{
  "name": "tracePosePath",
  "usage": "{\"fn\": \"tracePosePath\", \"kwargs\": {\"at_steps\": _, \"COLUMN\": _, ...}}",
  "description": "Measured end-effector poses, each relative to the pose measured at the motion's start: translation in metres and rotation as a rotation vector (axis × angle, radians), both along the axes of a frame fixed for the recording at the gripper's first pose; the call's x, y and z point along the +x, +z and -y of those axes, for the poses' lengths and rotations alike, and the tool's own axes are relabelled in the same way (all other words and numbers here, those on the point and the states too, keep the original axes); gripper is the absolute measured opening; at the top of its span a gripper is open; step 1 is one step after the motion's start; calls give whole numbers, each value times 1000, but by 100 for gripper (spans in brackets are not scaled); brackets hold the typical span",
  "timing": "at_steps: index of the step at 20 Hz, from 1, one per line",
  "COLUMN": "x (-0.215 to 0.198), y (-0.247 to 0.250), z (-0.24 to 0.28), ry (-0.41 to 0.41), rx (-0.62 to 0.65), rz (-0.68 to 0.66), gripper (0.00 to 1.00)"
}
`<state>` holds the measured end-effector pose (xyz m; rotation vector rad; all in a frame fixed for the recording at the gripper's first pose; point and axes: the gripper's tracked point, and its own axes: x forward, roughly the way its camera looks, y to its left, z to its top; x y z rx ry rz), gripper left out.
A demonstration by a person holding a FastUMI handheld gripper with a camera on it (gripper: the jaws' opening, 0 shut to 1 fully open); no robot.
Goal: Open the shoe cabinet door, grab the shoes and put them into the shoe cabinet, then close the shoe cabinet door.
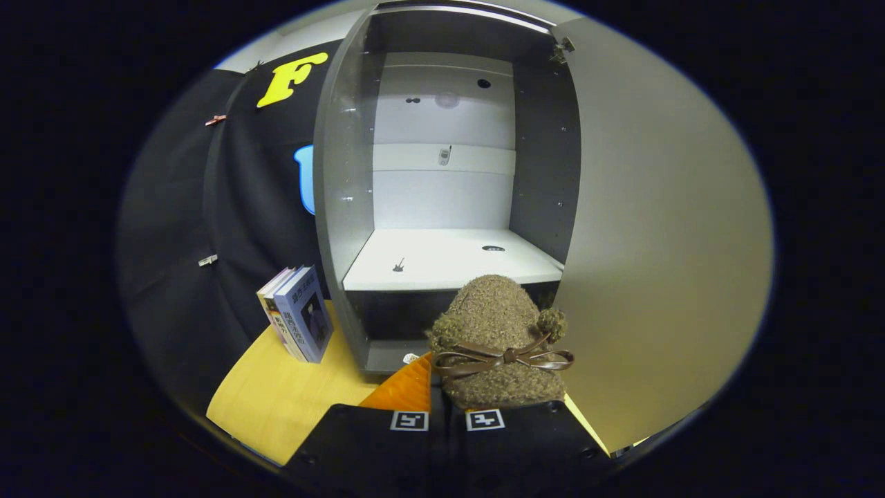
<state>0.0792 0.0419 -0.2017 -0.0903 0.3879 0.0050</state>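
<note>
A fuzzy brown shoe [499,339], woolly and rounded at the toe, with a glossy ribbon bow [503,358] and a small pompom, sits clamped in the tongs [446,415], whose two black fingers are drawn nearly together on its heel end. It is held toe-forward just before the open cabinet [442,173], whose smooth grey door [657,228] stands swung wide. The white shelf [449,259] lies beyond. Books [299,315] stand upright on the yellow tabletop [290,401].

fuzzy brown shoe [498,332] with bow, toe toward the grey shoe cabinet [442,256], its door [657,228] open.
</note>
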Motion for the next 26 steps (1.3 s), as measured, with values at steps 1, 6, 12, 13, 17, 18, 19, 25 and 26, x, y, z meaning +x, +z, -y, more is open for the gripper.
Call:
{"fn": "tracePosePath", "kwargs": {"at_steps": 1, "x": 8, "y": 6, "z": 1, "ry": -4, "rx": 0, "rz": 0, "gripper": 5}}
{"fn": "tracePosePath", "kwargs": {"at_steps": 6, "x": 51, "y": 28, "z": 3, "ry": -6, "rx": -10, "rz": -13, "gripper": 5}}
{"fn": "tracePosePath", "kwargs": {"at_steps": 12, "x": 117, "y": 52, "z": -6, "ry": 15, "rx": -5, "rz": -34, "gripper": 5}}
{"fn": "tracePosePath", "kwargs": {"at_steps": 13, "x": 128, "y": 56, "z": -9, "ry": 25, "rx": 0, "rz": -41, "gripper": 5}}
{"fn": "tracePosePath", "kwargs": {"at_steps": 17, "x": 180, "y": 63, "z": -16, "ry": 49, "rx": 21, "rz": -67, "gripper": 5}}
{"fn": "tracePosePath", "kwargs": {"at_steps": 18, "x": 192, "y": 65, "z": -18, "ry": 51, "rx": 28, "rz": -66, "gripper": 5}}
{"fn": "tracePosePath", "kwargs": {"at_steps": 19, "x": 204, "y": 65, "z": -21, "ry": 60, "rx": 30, "rz": -69, "gripper": 5}}
{"fn": "tracePosePath", "kwargs": {"at_steps": 25, "x": 265, "y": 47, "z": -29, "ry": 75, "rx": 65, "rz": -127, "gripper": 5}}
{"fn": "tracePosePath", "kwargs": {"at_steps": 26, "x": 274, "y": 40, "z": -28, "ry": 68, "rx": 75, "rz": -146, "gripper": 5}}
